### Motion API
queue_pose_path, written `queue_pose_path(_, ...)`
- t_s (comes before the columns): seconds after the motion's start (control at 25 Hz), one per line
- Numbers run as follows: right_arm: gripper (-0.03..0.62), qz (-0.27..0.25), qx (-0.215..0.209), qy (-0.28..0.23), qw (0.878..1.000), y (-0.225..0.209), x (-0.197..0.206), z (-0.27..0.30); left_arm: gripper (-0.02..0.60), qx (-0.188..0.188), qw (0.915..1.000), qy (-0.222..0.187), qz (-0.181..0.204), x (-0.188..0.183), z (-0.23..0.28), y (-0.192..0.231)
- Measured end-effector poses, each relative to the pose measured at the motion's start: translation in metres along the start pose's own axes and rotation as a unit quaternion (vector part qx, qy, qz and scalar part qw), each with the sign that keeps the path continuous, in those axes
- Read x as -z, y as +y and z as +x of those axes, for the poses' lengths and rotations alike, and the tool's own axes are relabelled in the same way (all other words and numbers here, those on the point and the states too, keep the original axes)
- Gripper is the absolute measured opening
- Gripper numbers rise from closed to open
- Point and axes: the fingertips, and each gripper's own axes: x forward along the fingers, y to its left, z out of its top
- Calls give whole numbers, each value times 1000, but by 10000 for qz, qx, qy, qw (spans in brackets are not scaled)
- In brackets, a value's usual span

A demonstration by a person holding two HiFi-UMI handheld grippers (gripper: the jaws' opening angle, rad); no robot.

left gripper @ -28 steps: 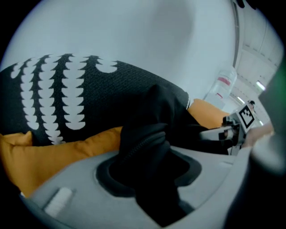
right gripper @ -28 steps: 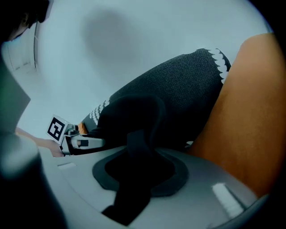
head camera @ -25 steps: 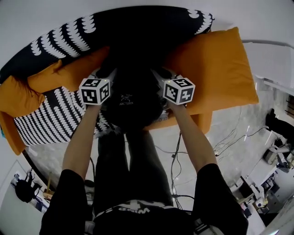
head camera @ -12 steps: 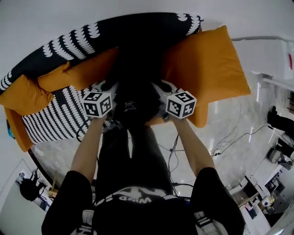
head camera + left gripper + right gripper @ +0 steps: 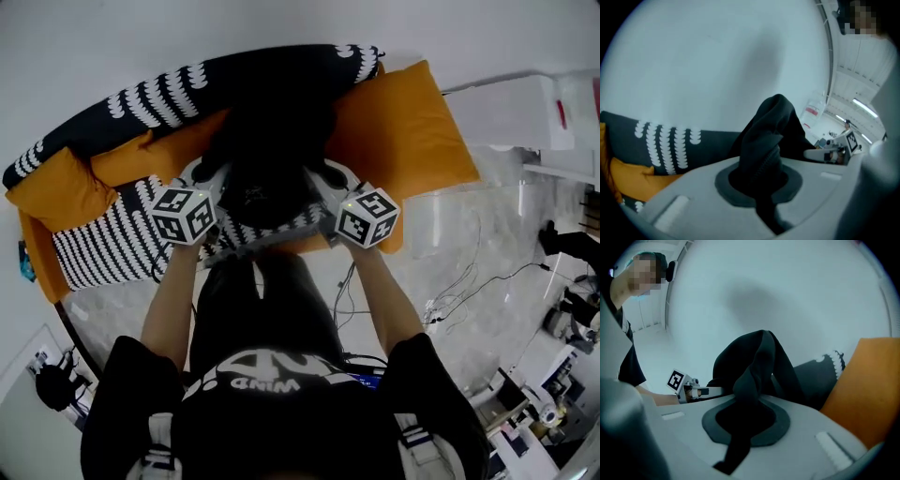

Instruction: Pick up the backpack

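The black backpack [image 5: 267, 183] hangs above the sofa seat, held up between my two grippers. My left gripper [image 5: 217, 186] holds its left side, below the marker cube [image 5: 185, 214]. My right gripper [image 5: 328, 186] holds its right side, next to its cube [image 5: 367, 216]. In the left gripper view the jaws are shut on a fold of black backpack fabric [image 5: 761, 154], which rises in a hump above them. In the right gripper view the jaws are likewise shut on a black strap [image 5: 752, 380]. The fingertips are hidden by fabric in the head view.
An orange cushion [image 5: 403, 141] lies on the sofa at the right. A black-and-white patterned cover [image 5: 103, 244] lies at the left, with an orange pillow [image 5: 56, 187] beside it. Cables [image 5: 459, 281] run over the pale floor. A white unit [image 5: 511, 112] stands at the upper right.
Both grippers have risen together with the backpack, which has come up off the sofa seat and closer to the camera. The sofa now looks smaller and further below.
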Motion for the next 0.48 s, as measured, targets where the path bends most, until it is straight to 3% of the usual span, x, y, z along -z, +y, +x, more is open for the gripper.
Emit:
queue_pose_path(0.24, 14, -532, -29, -235, 9983, 42, -70, -38, 15, -40, 9992, -410, 15, -58, -49, -48)
queue_pose_path(0.48, 14, -558, -155, -370, 9976, 72, -84, -66, 15, 188, 9988, -449, -59, -64, -87, -80)
